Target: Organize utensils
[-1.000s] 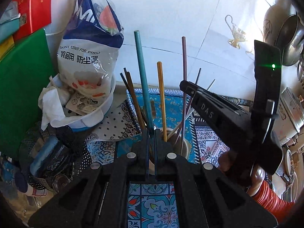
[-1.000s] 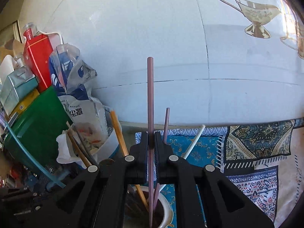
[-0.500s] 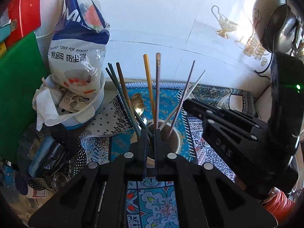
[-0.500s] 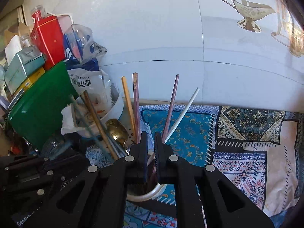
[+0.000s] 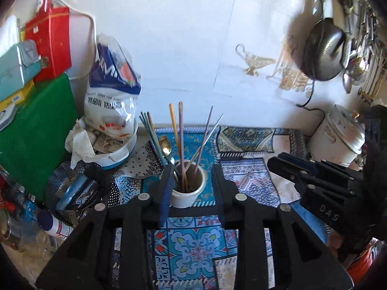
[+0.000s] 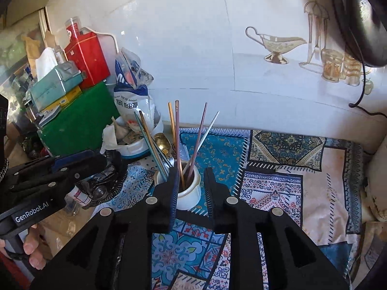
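Note:
A white ceramic cup (image 5: 186, 197) (image 6: 191, 198) stands on a blue patterned cloth. Several chopsticks (image 5: 180, 130) (image 6: 177, 125) lean in it: teal, brown, orange, mauve, pink and white. A gold spoon (image 5: 165, 142) pokes out beside them. My left gripper (image 5: 192, 168) hangs above and in front of the cup, its jaws opening with no pad on anything. My right gripper (image 6: 191, 170) is drawn back the same way, jaws opening and nothing pressed between them. Each gripper shows in the other's view: the right gripper (image 5: 285, 163) and the left gripper (image 6: 96, 157), held by a hand.
A printed bag (image 5: 111, 91) sits in a white bowl (image 5: 116, 159) left of the cup. Behind it are a green board (image 5: 36, 130), a red tin (image 5: 50, 46) and a tissue box (image 6: 55, 82). A rice cooker (image 5: 338, 140) stands right, under a hanging pan (image 5: 324, 50). A mesh basket (image 5: 79, 188) lies front left.
The left gripper let go of the teal chopstick and the right let go of the mauve one; both now stand in the cup. Both grippers drew back and up, jaws parted.

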